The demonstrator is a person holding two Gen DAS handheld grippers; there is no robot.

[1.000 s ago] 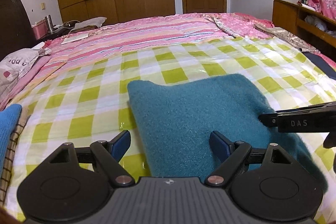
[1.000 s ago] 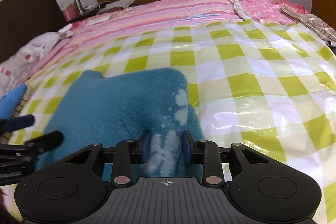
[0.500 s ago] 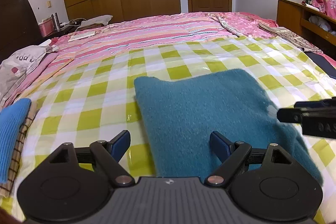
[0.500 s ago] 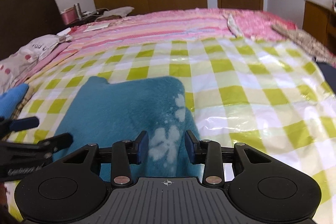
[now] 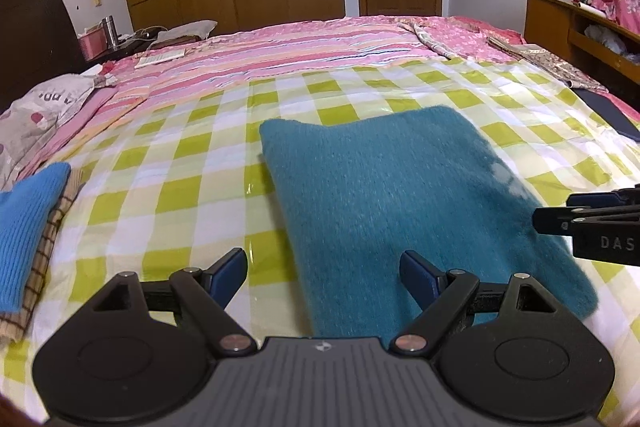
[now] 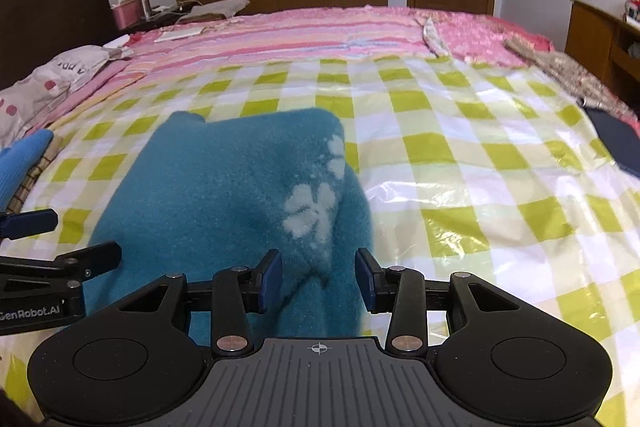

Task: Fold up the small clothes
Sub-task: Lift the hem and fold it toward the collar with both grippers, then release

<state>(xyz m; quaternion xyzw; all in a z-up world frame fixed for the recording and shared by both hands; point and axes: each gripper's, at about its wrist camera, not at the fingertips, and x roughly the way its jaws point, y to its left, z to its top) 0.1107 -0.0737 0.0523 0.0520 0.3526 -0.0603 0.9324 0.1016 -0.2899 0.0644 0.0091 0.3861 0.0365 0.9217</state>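
A teal fuzzy garment [image 5: 380, 187] lies folded into a rectangle on the green-checked plastic sheet [image 5: 180, 167]. A pale flower print [image 6: 316, 207] shows on a raised ridge at its near right edge. My right gripper [image 6: 318, 267] hovers over that ridge. Its jaws are opening, the fabric stands between them, and the pads do not press on it. It enters the left wrist view from the right as dark fingers [image 5: 556, 211]. My left gripper [image 5: 322, 261] stands wide open over the garment's near left edge and holds nothing. It also shows at the left of the right wrist view [image 6: 84, 235].
A stack of folded clothes, a blue knit [image 5: 24, 223] on a brown checked piece, lies at the sheet's left edge. A dark flat item [image 6: 616, 143] lies at the far right. A pillow [image 5: 40, 103] and pink bedding lie beyond. A wooden shelf [image 5: 580, 27] stands on the right.
The right jaws have widened and let go of the flower-printed fold. Both grippers have drawn back from the garment, which now sits farther ahead in both views. The left jaws kept their width.
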